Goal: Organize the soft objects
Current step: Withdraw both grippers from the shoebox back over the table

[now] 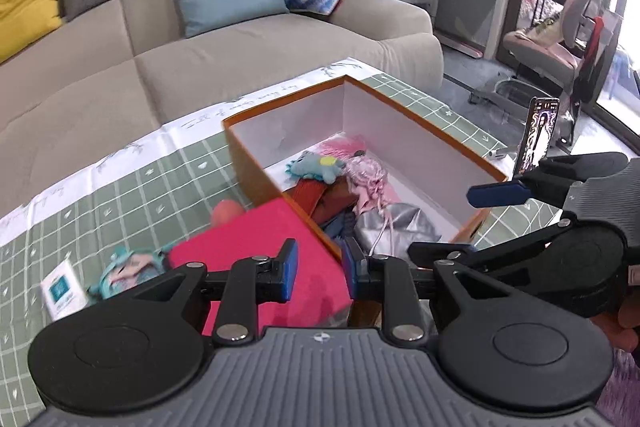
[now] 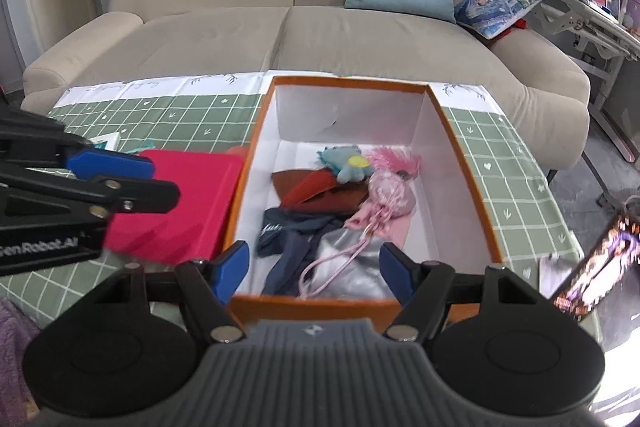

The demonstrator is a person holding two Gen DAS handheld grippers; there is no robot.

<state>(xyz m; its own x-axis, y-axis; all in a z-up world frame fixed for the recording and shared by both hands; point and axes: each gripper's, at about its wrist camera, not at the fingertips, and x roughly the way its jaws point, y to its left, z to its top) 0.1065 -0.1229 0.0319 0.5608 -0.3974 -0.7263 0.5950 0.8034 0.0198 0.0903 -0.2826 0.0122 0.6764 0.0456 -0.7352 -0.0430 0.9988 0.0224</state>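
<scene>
Box (image 2: 460,163) of soft toys sitting ahead of both grippers.
Left gripper (image 1: 320,269) and right gripper (image 2: 314,273) are hanging open, gripping nothing.

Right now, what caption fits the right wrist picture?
Open right gripper above orange cardboard box of soft toys and clothes.
</scene>
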